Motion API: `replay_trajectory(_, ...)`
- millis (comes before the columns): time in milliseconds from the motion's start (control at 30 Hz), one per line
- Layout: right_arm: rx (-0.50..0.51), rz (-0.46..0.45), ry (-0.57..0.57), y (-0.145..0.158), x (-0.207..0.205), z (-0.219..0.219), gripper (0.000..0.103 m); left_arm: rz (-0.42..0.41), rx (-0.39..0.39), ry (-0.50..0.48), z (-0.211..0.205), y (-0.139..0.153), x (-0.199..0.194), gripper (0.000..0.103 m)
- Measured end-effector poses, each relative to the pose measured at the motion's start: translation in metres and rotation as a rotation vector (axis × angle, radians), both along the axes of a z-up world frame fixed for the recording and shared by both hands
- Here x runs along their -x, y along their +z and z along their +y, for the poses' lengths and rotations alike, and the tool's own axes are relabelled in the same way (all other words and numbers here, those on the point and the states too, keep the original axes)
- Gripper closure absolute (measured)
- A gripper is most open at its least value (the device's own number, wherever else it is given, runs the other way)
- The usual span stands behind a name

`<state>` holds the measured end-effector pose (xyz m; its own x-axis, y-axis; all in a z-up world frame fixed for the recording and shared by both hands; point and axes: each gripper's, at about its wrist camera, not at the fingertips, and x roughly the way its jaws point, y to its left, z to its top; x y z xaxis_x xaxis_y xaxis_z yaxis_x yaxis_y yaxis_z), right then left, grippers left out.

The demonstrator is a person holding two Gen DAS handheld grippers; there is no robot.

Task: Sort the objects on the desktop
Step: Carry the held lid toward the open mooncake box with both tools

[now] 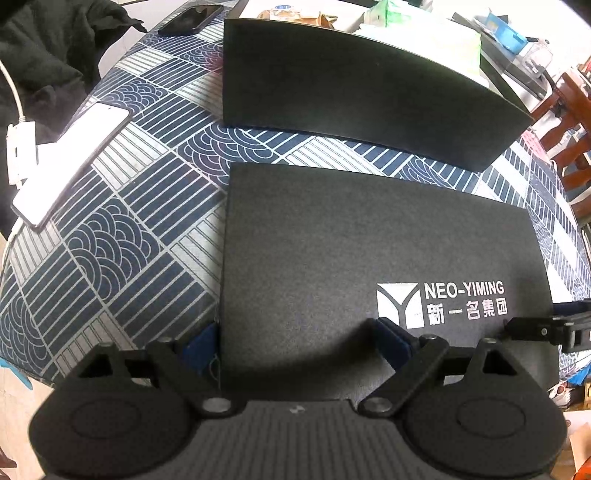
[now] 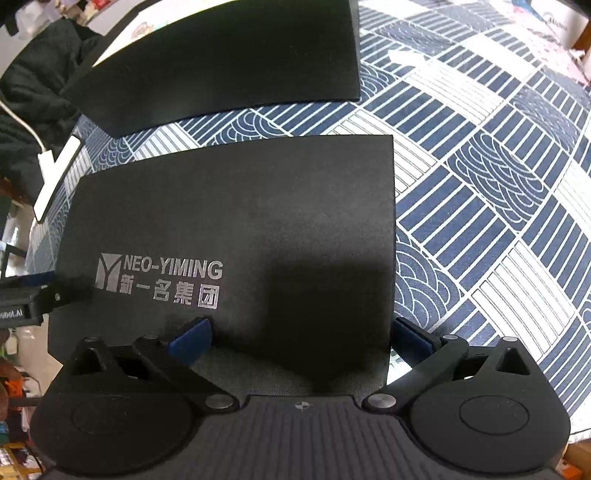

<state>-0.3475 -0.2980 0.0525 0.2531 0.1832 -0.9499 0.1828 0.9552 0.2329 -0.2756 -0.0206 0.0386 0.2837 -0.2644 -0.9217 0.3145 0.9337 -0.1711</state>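
A flat black box lid [image 1: 351, 236] printed NEO-YIMING lies near the table's front edge; it also shows in the right wrist view [image 2: 258, 206]. My left gripper [image 1: 295, 339] is open and straddles the lid's left near corner, one blue pad left of its edge, the other over its top. My right gripper [image 2: 301, 336] is open and straddles the lid's right near corner the same way. The black box base [image 1: 351, 85] stands behind the lid, also in the right wrist view [image 2: 236, 55]. I cannot tell whether the pads touch the lid.
A patterned blue and white cloth [image 1: 140, 206] covers the table. A white phone [image 1: 70, 162] lies at the left edge with a charger and cable beside it. A dark phone [image 1: 192, 20] lies at the far left. Dark clothing, boxes and a wooden chair stand around the table.
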Motion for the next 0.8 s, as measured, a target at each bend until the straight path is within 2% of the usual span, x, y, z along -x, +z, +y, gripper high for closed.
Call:
replay_trajectory(400, 0.012, 0.006, -0.091, -0.0002, 0.0035, 0.0010, 0.000, 0.065, 0.004, -0.033, 0.0001, -0.0031, -0.0082, 0.000)
replay_trajectory(800, 0.013, 0.022, -0.120, 0.0007, -0.0004, 0.0012, 0.000, 0.046, 0.010, -0.032, 0.0016, -0.0029, -0.0039, 0.000)
